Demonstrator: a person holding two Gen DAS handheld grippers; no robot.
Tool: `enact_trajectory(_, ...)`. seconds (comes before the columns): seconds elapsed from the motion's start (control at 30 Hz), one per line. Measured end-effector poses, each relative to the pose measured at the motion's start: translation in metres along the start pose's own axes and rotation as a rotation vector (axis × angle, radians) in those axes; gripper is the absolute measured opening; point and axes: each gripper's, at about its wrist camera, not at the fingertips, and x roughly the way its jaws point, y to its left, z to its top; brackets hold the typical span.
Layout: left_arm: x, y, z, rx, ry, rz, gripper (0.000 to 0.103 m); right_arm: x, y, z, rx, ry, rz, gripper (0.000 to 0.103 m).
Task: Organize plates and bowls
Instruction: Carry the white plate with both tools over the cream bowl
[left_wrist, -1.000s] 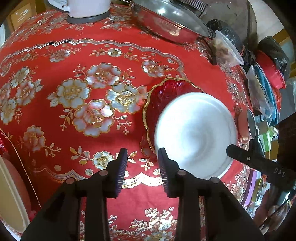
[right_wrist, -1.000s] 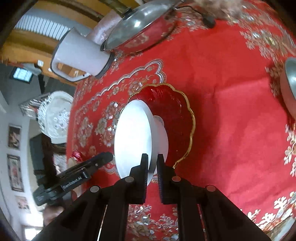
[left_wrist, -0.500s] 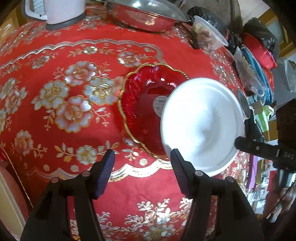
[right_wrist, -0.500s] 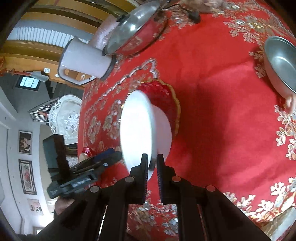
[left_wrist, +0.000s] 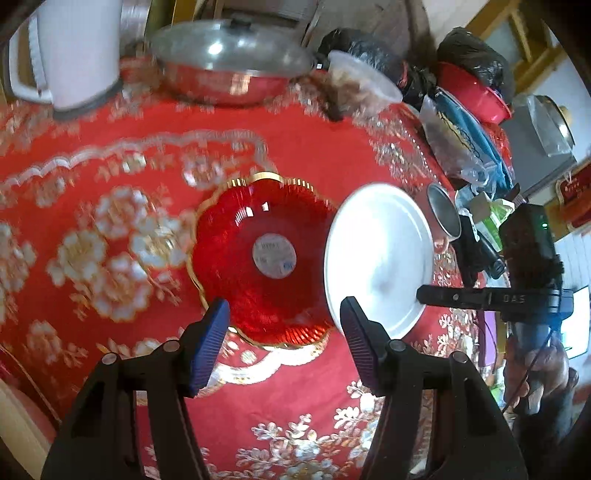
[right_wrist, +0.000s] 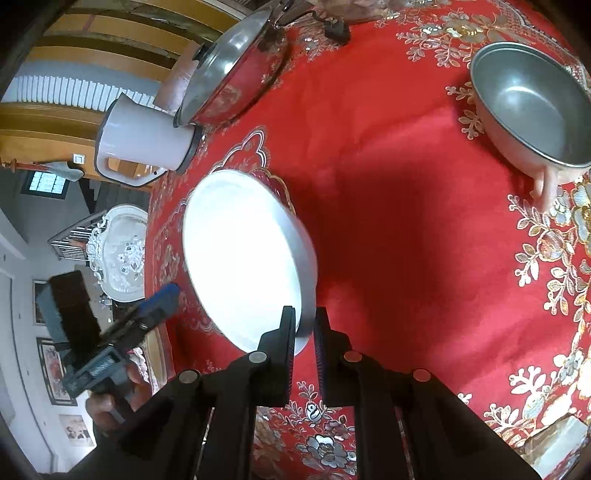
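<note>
A white bowl (right_wrist: 243, 258) hangs tilted above the red cloth, my right gripper (right_wrist: 304, 325) shut on its rim. In the left wrist view the same white bowl (left_wrist: 376, 254) sits to the right of a red scalloped glass dish (left_wrist: 266, 258) with a gold edge, and the right gripper (left_wrist: 424, 295) grips its lower right edge. The red dish lies flat on the table with a round label at its bottom. My left gripper (left_wrist: 282, 328) stands open just in front of the dish's near rim, nothing between its fingers. A grey metal bowl (right_wrist: 532, 110) rests at the right.
A lidded steel pan (left_wrist: 229, 66) and a white kettle (left_wrist: 74, 55) stand at the back of the table. A plastic container (left_wrist: 362, 85), bags and stacked red and blue dishes (left_wrist: 472, 107) crowd the back right edge. A small metal cup (left_wrist: 443, 214) sits beside the white bowl.
The right gripper has lifted the white bowl off the red dish and carried it to the right, uncovering the dish. The left gripper has opened wider and come nearer the dish.
</note>
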Motion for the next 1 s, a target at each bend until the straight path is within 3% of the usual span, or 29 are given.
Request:
enact_trajectory(0.17, 0.016, -0.01, 0.013, 0.029, 0.031, -0.096, 0.065, 0.003, 0.0, 0.002, -0.006, 0.011, 0.006, 0.01)
enact_trajectory(0.3, 0.039, -0.029, 0.016, 0.078, 0.078, -0.124, 0.065, 0.004, 0.001, 0.004, -0.01, 0.016, 0.0, 0.01)
enact_trajectory(0.33, 0.044, -0.033, 0.016, 0.085, 0.085, -0.141, 0.061, 0.005, 0.001, 0.005, -0.008, 0.017, -0.001, 0.01)
enact_trajectory(0.37, 0.048, -0.036, 0.018, 0.086, 0.09, -0.151, 0.049, 0.005, 0.001, 0.005, -0.005, 0.016, -0.002, 0.013)
enact_trajectory(0.4, 0.049, -0.037, 0.017, 0.084, 0.095, -0.142, 0.026, 0.005, 0.001, 0.005, -0.005, 0.011, -0.019, 0.014)
enact_trajectory(0.43, 0.053, -0.036, 0.018, 0.072, 0.102, -0.114, 0.013, 0.004, 0.001, 0.005, -0.004, 0.007, -0.025, 0.014)
enact_trajectory(0.47, 0.054, -0.033, 0.018, 0.059, 0.109, -0.11, 0.011, 0.003, 0.0, 0.005, 0.003, 0.007, -0.017, 0.014)
enact_trajectory(0.57, 0.055, -0.026, 0.013, 0.022, 0.12, -0.129, 0.009, 0.003, 0.001, 0.004, -0.007, 0.003, -0.013, 0.014)
enact_trajectory(0.73, 0.037, -0.018, 0.004, -0.009, 0.077, -0.097, 0.008, 0.006, 0.019, 0.002, -0.044, 0.011, -0.009, 0.014)
enact_trajectory(1.0, -0.015, 0.022, -0.016, -0.099, 0.002, -0.004, 0.009, 0.027, 0.082, -0.007, -0.181, 0.067, 0.019, 0.014)
